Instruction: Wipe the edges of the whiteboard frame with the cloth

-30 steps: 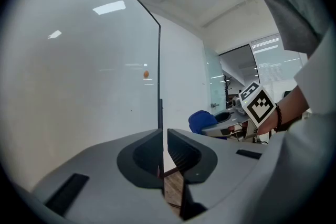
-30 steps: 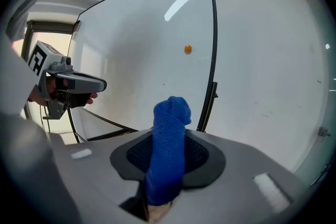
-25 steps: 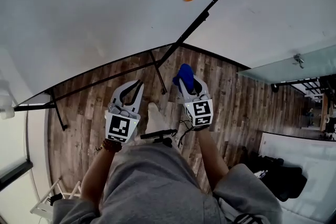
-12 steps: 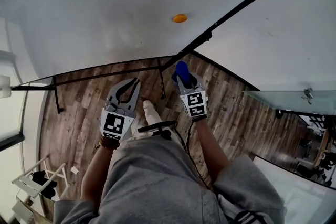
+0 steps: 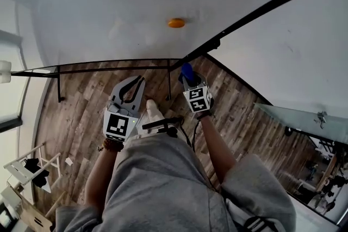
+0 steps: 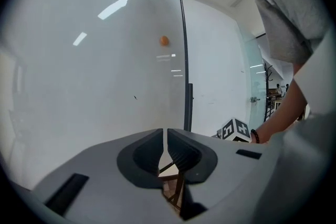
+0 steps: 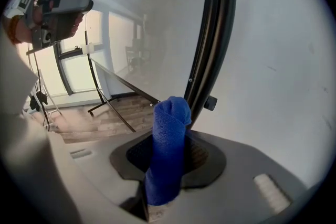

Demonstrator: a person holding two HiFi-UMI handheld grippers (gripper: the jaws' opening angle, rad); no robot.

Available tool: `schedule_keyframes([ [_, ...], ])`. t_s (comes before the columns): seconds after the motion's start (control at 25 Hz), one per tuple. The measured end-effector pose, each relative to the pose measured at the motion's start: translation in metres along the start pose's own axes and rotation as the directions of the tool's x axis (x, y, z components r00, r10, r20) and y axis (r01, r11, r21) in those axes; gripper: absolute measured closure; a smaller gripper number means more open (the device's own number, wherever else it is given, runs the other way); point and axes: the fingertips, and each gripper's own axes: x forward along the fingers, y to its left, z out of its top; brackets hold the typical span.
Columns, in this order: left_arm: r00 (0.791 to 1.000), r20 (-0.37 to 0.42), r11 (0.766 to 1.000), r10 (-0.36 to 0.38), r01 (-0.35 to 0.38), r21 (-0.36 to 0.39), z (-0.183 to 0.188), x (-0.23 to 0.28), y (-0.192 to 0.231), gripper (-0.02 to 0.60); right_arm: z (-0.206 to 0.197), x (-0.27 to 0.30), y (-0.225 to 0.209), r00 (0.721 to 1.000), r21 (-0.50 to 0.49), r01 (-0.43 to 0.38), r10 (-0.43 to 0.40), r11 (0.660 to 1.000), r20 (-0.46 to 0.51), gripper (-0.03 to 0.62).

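Down at the left of the head view, the left gripper (image 5: 140,82) hangs over the wooden floor (image 5: 76,117) below the whiteboard (image 5: 98,2). Its fingers are pressed together on nothing, and it looks idle. Further right, an orange magnet (image 5: 175,23) sits on the board face. Right of that, the right gripper (image 5: 188,80) has its fingers pinching a rolled blue cloth (image 5: 187,70), whose free end points at the black frame (image 5: 261,10) near its lower corner. The right gripper view puts the cloth just beside the frame's side bar, though contact cannot be confirmed. Judging by that, wiping stands at the bottom of this side edge. Nothing shows which edges are already cleaned, so much of the frame may remain.
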Motion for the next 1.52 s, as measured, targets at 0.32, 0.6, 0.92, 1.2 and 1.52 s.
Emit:
schedule_keyframes([
  [0.32,0.998,-0.019,0.998,0.067,-0.067,-0.002,-0.004,0.0,0.009,0.549,-0.018,0.032,-0.012,0.997,-0.017,-0.039,0.038,0.999,-0.074,0.467],
  [0.6,0.995,-0.023,0.995,0.1,-0.101,-0.019,-0.006,-0.004,0.015,0.549,-0.01,0.045,-0.015,0.995,-0.004,-0.063,0.062,0.998,-0.084,0.467],
  [0.92,0.995,-0.021,0.995,0.1,-0.101,-0.016,-0.004,-0.009,0.011,0.549,-0.005,0.057,-0.016,0.994,0.016,-0.08,0.08,0.997,-0.069,0.467],
  [1.2,0.995,-0.021,0.995,0.099,-0.099,-0.015,-0.003,-0.008,0.011,0.549,0.001,0.06,-0.014,0.992,0.031,-0.11,0.111,0.994,-0.062,0.471],
  [1.52,0.996,-0.01,0.996,0.088,-0.088,0.001,0.001,-0.001,0.01,0.549,0.009,0.067,-0.004,0.987,0.067,-0.142,0.147,0.988,-0.062,0.476],
])
